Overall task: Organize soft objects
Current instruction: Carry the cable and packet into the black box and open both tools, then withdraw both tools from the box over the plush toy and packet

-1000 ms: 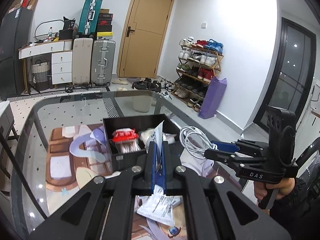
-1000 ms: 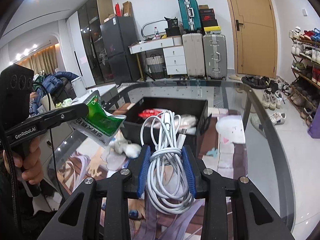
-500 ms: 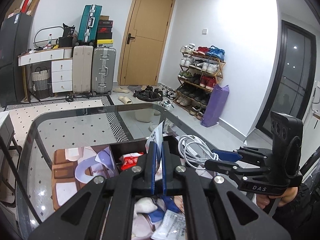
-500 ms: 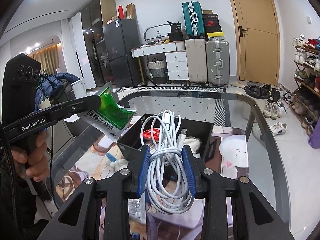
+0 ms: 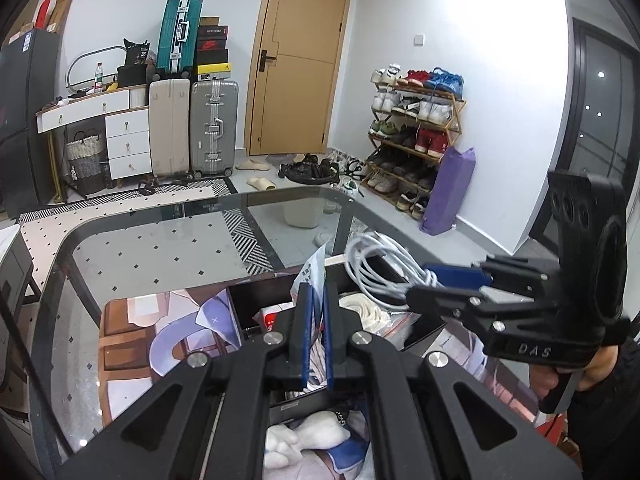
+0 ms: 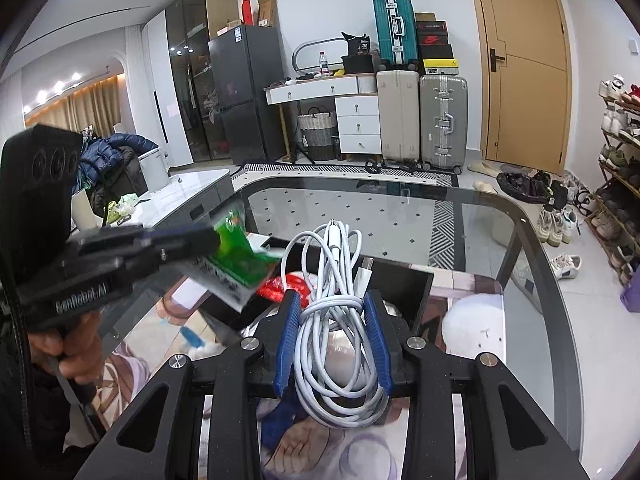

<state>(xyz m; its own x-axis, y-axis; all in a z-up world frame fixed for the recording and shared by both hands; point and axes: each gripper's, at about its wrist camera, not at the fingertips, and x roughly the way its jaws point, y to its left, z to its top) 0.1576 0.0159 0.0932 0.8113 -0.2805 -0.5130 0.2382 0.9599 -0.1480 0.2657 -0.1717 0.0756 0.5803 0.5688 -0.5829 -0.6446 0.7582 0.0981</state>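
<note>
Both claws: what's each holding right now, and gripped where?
Left claw pinches a green-and-white packet by one edge. Right claw clamps a coiled white cable across the middle of its bundle.

- The left tool (image 6: pixel 192 240) and its green-and-white packet (image 6: pixel 236 268) are motion-blurred in the right wrist view; the print is unreadable.
- The black box (image 5: pixel 256 304), below the left tool (image 5: pixel 315 312), is mostly hidden by its fingers.
- The white plush (image 5: pixel 308 436) under that tool is partly covered.
</note>
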